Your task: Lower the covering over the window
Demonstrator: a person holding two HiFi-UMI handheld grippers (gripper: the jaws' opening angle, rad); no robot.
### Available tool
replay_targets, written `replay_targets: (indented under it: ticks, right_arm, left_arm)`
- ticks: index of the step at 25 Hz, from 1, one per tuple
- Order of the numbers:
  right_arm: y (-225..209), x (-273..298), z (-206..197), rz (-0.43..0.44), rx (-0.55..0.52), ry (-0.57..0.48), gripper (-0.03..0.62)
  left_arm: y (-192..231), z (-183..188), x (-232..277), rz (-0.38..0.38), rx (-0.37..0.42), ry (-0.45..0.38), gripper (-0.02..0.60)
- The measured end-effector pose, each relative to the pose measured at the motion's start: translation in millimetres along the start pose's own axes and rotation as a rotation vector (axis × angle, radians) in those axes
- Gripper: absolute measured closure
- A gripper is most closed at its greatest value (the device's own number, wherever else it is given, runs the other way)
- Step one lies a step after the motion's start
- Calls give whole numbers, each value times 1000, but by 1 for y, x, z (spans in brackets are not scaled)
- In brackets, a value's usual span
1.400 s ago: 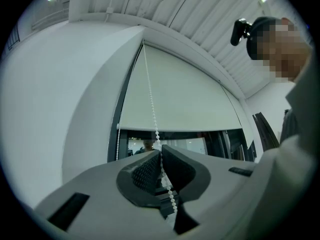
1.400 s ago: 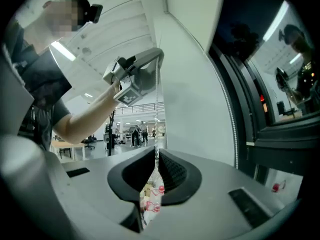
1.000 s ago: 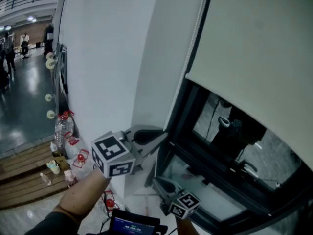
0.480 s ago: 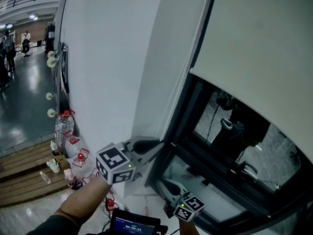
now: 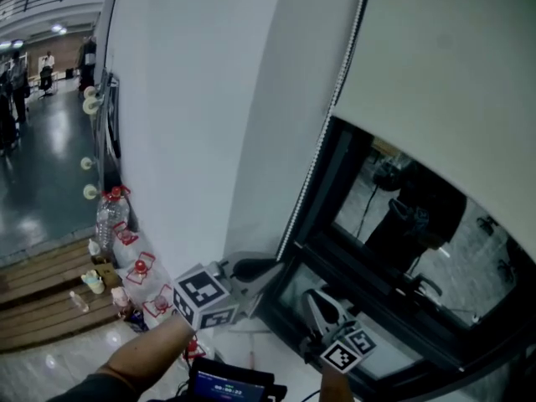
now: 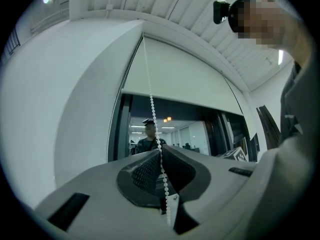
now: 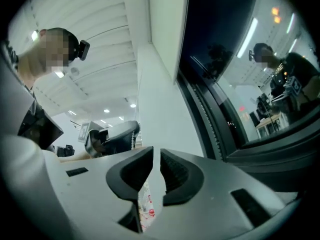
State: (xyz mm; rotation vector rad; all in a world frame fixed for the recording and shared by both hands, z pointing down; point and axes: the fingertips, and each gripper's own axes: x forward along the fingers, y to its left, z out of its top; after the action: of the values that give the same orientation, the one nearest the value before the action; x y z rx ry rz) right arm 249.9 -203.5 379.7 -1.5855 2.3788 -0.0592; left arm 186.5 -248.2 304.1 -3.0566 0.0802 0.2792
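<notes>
A beige roller blind (image 5: 444, 82) covers the upper part of a dark window (image 5: 394, 249). Its white bead chain (image 5: 322, 141) hangs along the frame's left side. My left gripper (image 5: 279, 264) is shut on the chain low down, and the beads (image 6: 152, 114) run straight up from its closed jaws (image 6: 160, 151) to the blind (image 6: 185, 79). My right gripper (image 5: 316, 297) sits lower right of it, before the window frame (image 7: 210, 119). Its jaws (image 7: 156, 151) have just been opening and stand slightly apart with nothing between them.
A white wall (image 5: 201, 115) stands left of the window. On the floor by it are a large water bottle (image 5: 107, 216) and several small red-and-white items (image 5: 142, 273). A wooden platform (image 5: 42, 296) lies further left. A small screen (image 5: 228, 387) sits below my hands.
My left gripper has come down along the frame, still shut on the chain. My right gripper has moved right and up toward the window, and its jaws have parted.
</notes>
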Motion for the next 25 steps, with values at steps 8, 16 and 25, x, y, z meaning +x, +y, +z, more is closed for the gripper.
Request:
replay_targets:
  ticks: [8, 16, 25]
  right_arm:
    - [1, -3, -1, -2, -3, 13, 542]
    - [6, -2, -3, 4, -14, 22, 542]
    - [4, -4, 1, -7, -29, 29, 542]
  left_arm:
    - [4, -45, -17, 17, -40, 49, 574]
    - [-9, -55, -23, 2, 0, 58, 574]
    - [-16, -74, -25, 0, -50, 33, 574]
